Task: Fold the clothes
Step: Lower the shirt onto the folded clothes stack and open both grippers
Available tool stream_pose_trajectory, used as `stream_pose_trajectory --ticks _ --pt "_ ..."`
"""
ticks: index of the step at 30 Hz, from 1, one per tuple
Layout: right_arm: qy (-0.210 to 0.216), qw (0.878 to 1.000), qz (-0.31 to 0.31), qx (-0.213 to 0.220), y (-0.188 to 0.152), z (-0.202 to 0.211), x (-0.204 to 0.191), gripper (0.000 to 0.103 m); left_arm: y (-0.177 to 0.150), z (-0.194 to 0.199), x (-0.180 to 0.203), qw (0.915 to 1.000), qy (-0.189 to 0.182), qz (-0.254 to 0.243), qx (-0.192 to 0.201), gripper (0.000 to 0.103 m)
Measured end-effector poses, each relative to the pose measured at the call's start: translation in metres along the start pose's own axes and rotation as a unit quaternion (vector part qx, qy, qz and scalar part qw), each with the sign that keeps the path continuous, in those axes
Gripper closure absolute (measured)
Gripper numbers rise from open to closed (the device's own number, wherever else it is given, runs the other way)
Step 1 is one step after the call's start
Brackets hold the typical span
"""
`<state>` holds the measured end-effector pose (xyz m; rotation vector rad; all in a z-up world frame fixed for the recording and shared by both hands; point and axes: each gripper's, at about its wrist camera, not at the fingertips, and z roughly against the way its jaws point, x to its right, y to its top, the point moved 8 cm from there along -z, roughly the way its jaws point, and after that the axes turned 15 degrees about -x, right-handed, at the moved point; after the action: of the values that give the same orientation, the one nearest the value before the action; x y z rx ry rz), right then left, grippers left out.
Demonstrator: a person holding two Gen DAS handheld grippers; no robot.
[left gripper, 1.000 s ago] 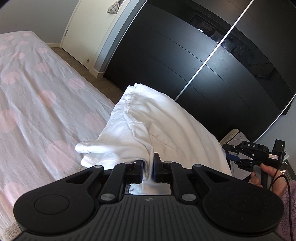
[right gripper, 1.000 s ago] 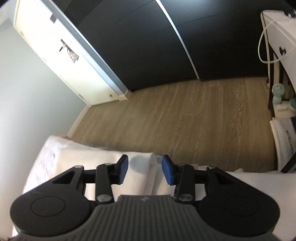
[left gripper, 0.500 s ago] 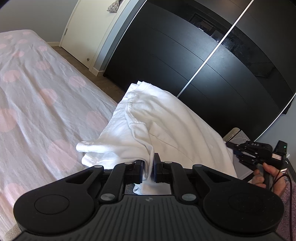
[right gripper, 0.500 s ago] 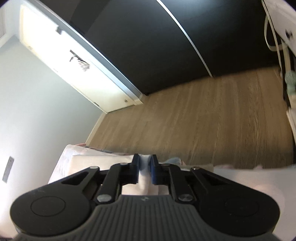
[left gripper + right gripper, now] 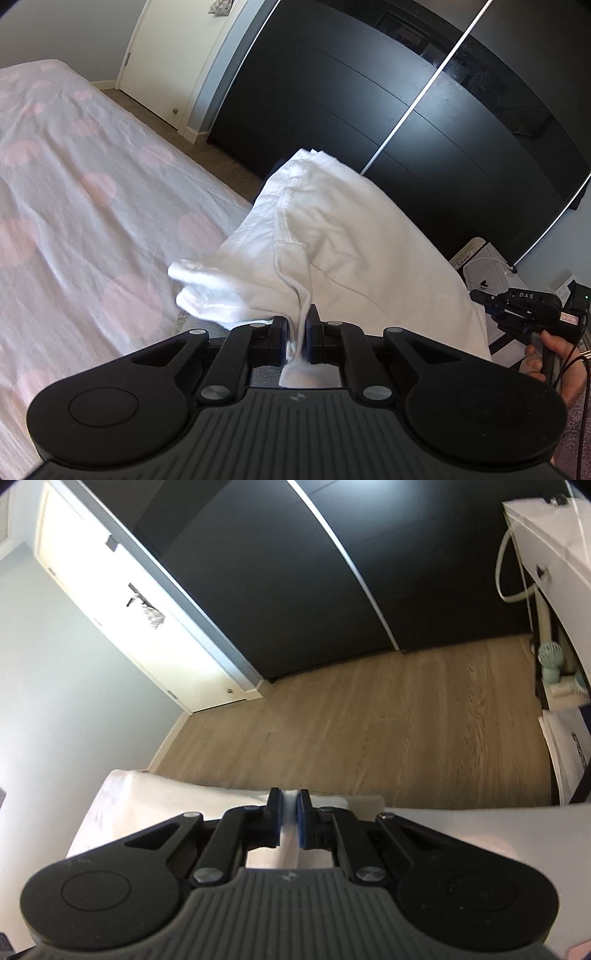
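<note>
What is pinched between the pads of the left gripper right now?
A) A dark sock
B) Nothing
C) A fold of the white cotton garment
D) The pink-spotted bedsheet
C: in the left wrist view the left gripper has its pads closed on a fold of the white cotton garment, which drapes away above the bed.

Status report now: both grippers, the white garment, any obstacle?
Left gripper and right gripper both shut on white garment. Garment lifted over bed. No obstacle seen.

- white letters "DAS" are showing on top of the black two-finger right gripper (image 5: 480, 297), held at the frame's right edge
- dark print on the white bag (image 5: 569, 753) is staying unreadable
</note>
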<state>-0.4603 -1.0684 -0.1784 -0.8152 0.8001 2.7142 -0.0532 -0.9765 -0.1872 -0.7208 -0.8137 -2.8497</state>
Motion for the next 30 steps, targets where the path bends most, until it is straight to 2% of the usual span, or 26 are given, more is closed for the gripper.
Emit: stream_pose_trajectory --ticks 4,7,8,11,12,16,20,23,24,25,28,29,30 --pt "-0.027 1.000 -0.008 -0.009 -0.009 -0.023 0.003 0.094 -0.003 -0.006 -0.008 0.9999 -0.006 0.012 -0.005 0.095" --pt "-0.048 0.999 -0.011 -0.016 -0.009 -0.029 0.005 0.093 -0.004 0.004 -0.011 0.9994 -0.031 0.017 0.004 0.090" --pt "-0.056 0.998 -0.004 -0.015 -0.006 -0.030 0.002 0.091 -0.004 0.009 -0.014 0.9989 -0.040 0.025 0.005 0.089" --pt "-0.075 0.997 0.022 0.003 -0.007 -0.016 -0.001 0.072 -0.008 0.027 -0.035 0.9972 -0.049 0.051 0.024 0.079" --pt "-0.076 0.997 0.032 0.009 -0.011 -0.008 -0.001 0.072 -0.008 0.032 -0.043 0.9966 -0.045 0.061 0.030 0.076" --pt "-0.063 0.996 0.065 0.027 -0.031 0.025 -0.003 0.073 -0.006 0.050 -0.059 0.9955 -0.020 0.079 0.048 0.076" --pt "-0.066 0.989 0.122 0.046 -0.070 0.061 -0.028 0.072 -0.012 0.073 -0.035 0.9974 0.041 0.025 0.053 0.076" --pt "-0.064 0.986 0.146 0.058 -0.096 0.081 -0.049 0.059 -0.018 0.091 -0.008 0.9955 0.069 -0.010 0.064 0.073" --pt "-0.059 0.984 0.153 0.065 -0.104 0.087 -0.058 0.057 -0.020 0.097 0.003 0.9944 0.075 -0.023 0.071 0.068" --pt "-0.052 0.982 0.165 0.075 -0.112 0.093 -0.067 0.057 -0.022 0.100 0.013 0.9937 0.077 -0.033 0.075 0.064" --pt "-0.059 0.973 0.206 0.088 -0.136 0.096 -0.092 0.060 -0.030 0.106 0.040 0.9926 0.076 -0.054 0.078 0.064" --pt "-0.064 0.972 0.213 0.081 -0.145 0.092 -0.095 0.069 -0.034 0.107 0.047 0.9925 0.076 -0.057 0.077 0.064" --pt "-0.069 0.970 0.220 0.074 -0.153 0.087 -0.098 0.082 -0.038 0.108 0.053 0.9924 0.076 -0.059 0.076 0.064"
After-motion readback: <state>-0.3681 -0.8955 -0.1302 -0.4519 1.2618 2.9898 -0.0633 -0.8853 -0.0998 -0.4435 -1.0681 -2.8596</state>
